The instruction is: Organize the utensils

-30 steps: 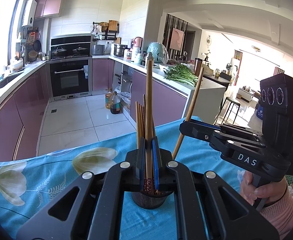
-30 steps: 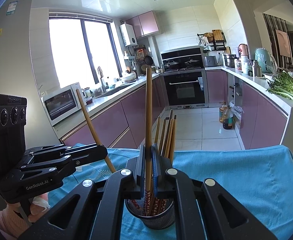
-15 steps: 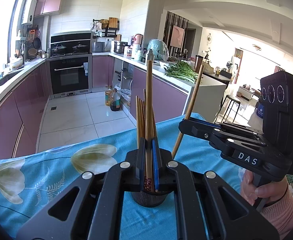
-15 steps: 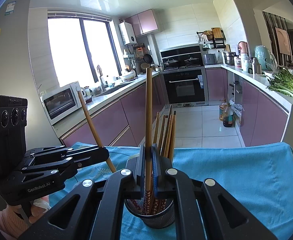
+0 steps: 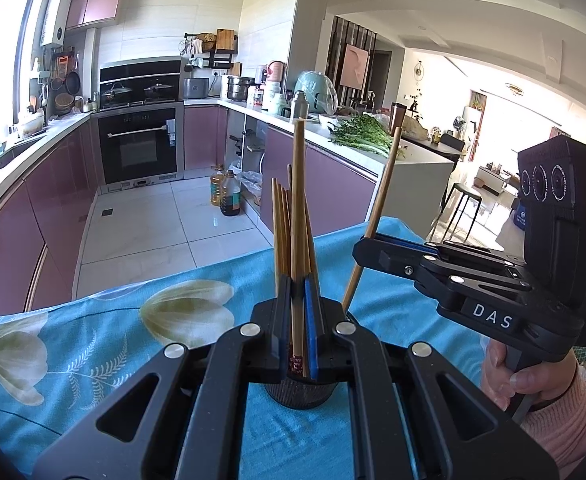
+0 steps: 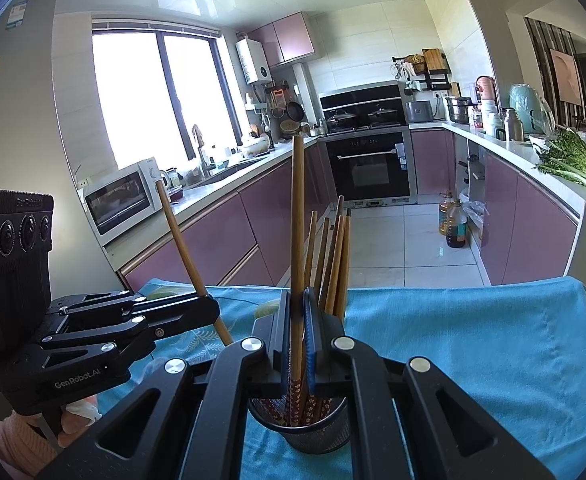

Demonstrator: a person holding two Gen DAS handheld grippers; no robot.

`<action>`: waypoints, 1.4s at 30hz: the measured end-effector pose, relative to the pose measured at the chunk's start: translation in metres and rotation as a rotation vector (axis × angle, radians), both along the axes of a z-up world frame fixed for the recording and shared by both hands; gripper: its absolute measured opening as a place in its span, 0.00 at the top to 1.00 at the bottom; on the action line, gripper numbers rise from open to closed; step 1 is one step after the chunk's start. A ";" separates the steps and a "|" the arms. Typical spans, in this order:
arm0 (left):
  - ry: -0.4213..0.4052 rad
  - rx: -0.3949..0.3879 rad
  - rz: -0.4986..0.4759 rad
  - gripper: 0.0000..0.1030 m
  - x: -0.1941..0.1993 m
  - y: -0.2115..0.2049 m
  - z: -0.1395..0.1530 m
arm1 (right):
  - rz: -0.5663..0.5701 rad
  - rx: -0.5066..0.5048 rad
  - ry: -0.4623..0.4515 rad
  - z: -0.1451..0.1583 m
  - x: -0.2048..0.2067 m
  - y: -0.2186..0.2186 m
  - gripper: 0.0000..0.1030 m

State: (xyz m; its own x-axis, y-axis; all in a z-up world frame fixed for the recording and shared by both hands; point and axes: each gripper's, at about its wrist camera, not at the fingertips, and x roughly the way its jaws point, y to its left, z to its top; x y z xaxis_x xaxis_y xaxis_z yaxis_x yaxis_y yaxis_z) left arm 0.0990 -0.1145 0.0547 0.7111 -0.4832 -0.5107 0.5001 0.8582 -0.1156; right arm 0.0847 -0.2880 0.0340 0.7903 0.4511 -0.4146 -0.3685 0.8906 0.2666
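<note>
- the left tool [image 5: 297, 300] is clenched on one slim, round wooden chopstick [image 5: 299, 216] with a patterned red lower end, held nearly upright above the holder.
- the right tool [image 6: 297, 312] is likewise clenched on a second wooden chopstick [image 6: 297, 220], which stands upright over the holder's mouth.
- the holder [image 6: 313, 428] is a small round cup of dark wire mesh; it stands on the tabletop [image 6: 473, 352] just below both tools.
- inside it a bundle of chopsticks [image 6: 335, 264] of the same brown wood leans together, patterned ends down.
- a soft turquoise cloth printed with pale tulips [image 5: 189, 312] covers the tabletop.
</note>
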 end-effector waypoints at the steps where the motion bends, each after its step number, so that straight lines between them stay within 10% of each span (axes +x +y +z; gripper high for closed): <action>1: 0.001 0.002 0.000 0.93 0.000 0.000 -0.001 | 0.001 0.000 0.002 -0.001 0.001 0.000 0.95; 42: 0.035 0.051 -0.030 0.93 0.002 -0.007 -0.016 | -0.001 -0.004 0.051 -0.020 0.006 -0.001 0.95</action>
State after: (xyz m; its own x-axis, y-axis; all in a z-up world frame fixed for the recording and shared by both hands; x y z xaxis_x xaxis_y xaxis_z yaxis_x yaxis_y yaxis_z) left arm 0.1005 -0.1216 0.0389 0.6781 -0.4765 -0.5596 0.5220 0.8482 -0.0897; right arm 0.0911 -0.2888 0.0143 0.7685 0.4486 -0.4562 -0.3533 0.8920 0.2819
